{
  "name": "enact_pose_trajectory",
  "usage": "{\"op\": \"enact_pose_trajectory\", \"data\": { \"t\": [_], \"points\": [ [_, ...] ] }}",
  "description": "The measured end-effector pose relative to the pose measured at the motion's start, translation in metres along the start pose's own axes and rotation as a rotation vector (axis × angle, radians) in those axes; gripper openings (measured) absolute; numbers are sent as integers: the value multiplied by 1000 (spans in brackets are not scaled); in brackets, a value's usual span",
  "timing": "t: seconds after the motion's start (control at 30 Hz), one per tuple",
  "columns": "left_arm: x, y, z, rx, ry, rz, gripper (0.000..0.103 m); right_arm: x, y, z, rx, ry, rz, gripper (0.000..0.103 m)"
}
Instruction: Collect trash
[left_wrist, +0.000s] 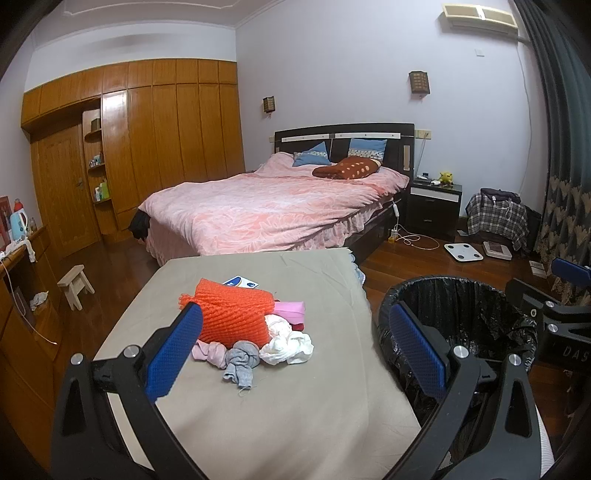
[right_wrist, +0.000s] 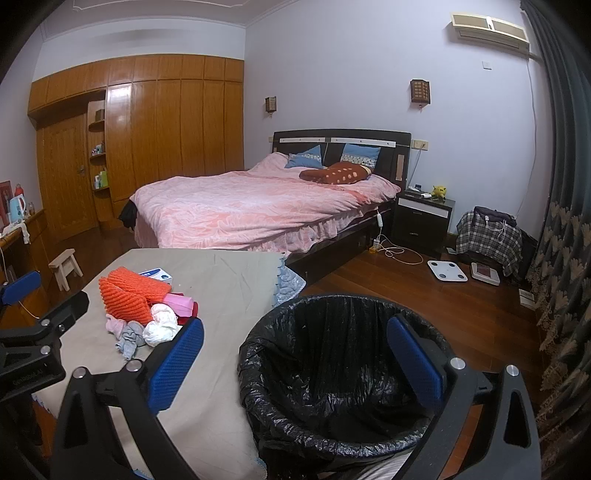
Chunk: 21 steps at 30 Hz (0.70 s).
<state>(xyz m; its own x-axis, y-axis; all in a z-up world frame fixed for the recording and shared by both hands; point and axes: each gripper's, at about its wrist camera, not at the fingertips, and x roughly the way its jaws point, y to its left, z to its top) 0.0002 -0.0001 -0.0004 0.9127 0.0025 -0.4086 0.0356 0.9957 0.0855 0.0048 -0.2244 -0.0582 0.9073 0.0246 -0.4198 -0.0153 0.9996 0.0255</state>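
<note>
Two claws spread wide, left gripper (left_wrist: 295, 354), right gripper (right_wrist: 295, 363), ribbed orange knit (left_wrist: 234, 314), crinkled black-lined round bin (right_wrist: 332, 373).

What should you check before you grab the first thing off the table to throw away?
1. Left gripper open and empty: ok.
2. Right gripper open and empty: ok.
3. Bin has a black bag liner and an open mouth: ok.
4. Bin stands right beside the table: ok.
5. Pile of the orange knit, pink pieces, white cloth and grey sock is in front of the left gripper: ok.
6. Which pieces of the pile are really trash: cannot tell.
</note>
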Motion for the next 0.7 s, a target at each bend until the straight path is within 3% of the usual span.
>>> {"op": "enact_pose_trajectory", "data": {
  "t": [0.7],
  "points": [
    [6,6,-5,-1,4,-1,98,0,1,0,-1,3,-1,97]
  ]
}}
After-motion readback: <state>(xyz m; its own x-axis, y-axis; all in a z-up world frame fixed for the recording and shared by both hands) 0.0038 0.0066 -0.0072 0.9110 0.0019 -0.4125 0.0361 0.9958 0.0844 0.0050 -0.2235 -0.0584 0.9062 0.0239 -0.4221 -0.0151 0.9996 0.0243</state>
